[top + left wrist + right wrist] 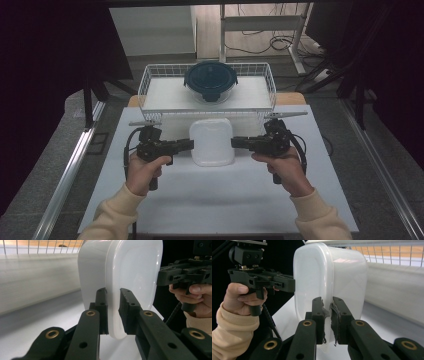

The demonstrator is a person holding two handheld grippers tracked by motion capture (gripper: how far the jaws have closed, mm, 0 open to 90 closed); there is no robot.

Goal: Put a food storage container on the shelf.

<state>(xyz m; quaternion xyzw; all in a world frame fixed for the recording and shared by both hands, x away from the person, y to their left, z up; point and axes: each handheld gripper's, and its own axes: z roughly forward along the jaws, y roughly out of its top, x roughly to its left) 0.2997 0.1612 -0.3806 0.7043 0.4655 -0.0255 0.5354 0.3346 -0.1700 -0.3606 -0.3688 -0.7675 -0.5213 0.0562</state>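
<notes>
Up close, both tongs (113, 312) (327, 320) pinch white tub (130, 272) rim; high view adds basket (150, 82).

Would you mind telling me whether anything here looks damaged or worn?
Yes: the pads of the right tongs look frayed, with torn black strips hanging where they clamp the white tub's rim. The left tongs' pads look intact.

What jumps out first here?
The white plastic container at the table's middle, pinched at its rim from both sides by the left gripper and the right gripper. Behind it, a round dark-lidded glass container sits in the white wire basket at the table's far edge.
</notes>
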